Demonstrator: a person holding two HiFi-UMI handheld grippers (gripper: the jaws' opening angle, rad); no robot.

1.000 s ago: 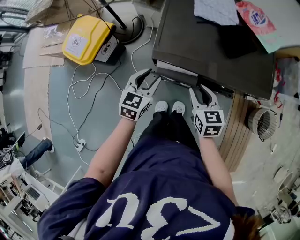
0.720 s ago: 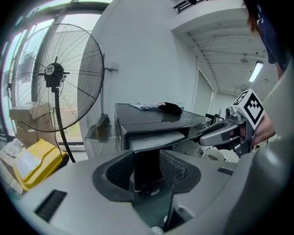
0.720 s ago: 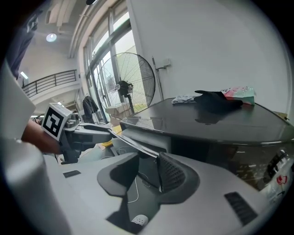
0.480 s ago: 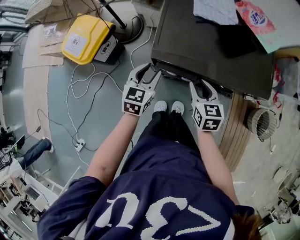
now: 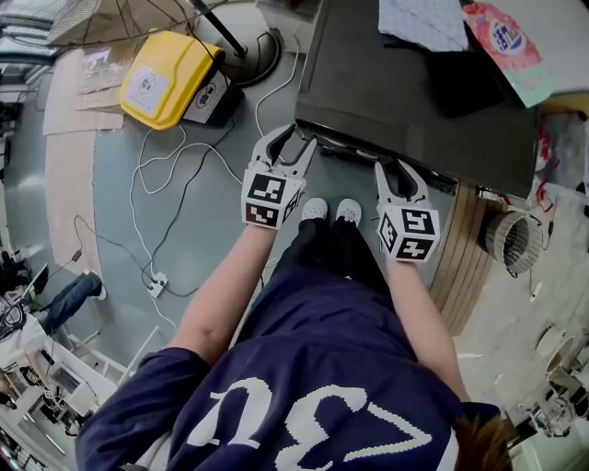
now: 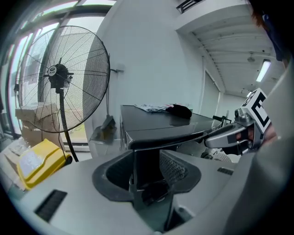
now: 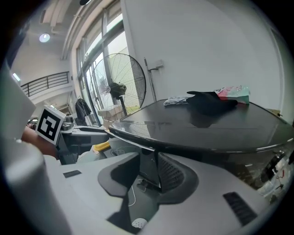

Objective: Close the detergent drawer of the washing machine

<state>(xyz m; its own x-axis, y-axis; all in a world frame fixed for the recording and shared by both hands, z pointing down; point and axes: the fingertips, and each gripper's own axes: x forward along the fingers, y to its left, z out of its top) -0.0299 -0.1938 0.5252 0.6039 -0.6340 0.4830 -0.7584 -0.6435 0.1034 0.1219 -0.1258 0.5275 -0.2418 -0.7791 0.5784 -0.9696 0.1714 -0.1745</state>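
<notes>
The washing machine [image 5: 396, 92] is seen from above as a dark, glossy-topped box. Its detergent drawer [image 5: 350, 150] is shown only as a narrow pale strip under the front lip of the top, at the machine's front left, between the two grippers. Whether it sits fully flush cannot be told.

The left gripper [image 5: 296, 140] is held at the front left corner of the machine. Its jaws are spread, with the dark corner seen in the gap and no pad pressed on it. The right gripper [image 5: 396, 170] is held further along the same front edge, just beneath the lip. Its jaws have just been drawn a little closer, yet they stand apart, and nothing is clamped between them.

A white cloth [image 5: 423, 20], a black item [image 5: 469, 83] and a pink packet [image 5: 506, 41] are laid on the machine's top. A yellow case [image 5: 166, 78] and loose white cables [image 5: 184, 175] lie on the floor to the left, near a pedestal fan [image 6: 59, 73]. The person's shoes [image 5: 333, 212] are placed close before the machine, below the drawer.
</notes>
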